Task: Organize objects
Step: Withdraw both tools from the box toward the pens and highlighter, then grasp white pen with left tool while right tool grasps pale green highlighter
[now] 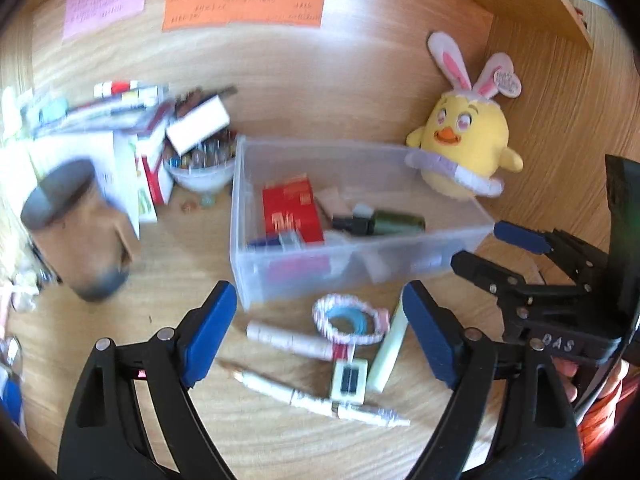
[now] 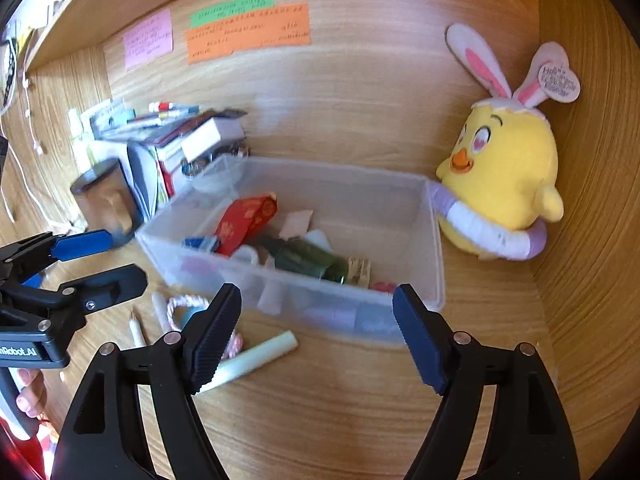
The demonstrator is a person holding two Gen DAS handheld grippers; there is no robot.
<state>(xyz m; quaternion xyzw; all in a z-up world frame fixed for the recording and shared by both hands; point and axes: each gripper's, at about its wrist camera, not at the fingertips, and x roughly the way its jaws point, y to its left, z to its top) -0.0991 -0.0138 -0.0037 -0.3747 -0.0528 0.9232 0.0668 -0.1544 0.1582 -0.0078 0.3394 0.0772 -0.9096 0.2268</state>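
Clutter bin (image 1: 256, 184) sits part-filled against the desk's back panel, both claws (image 1: 320, 340) (image 2: 318, 336) spread empty, pens (image 1: 288, 338) likely next.

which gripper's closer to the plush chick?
Right. The right gripper faces the bin's end beside the chick; the left gripper hangs farther away, over loose items.

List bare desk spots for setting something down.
Free: the desk strip between the clear bin and the right tongs; also behind the bin, below the orange note. Crowded: pens before the bin, the box pile at left.
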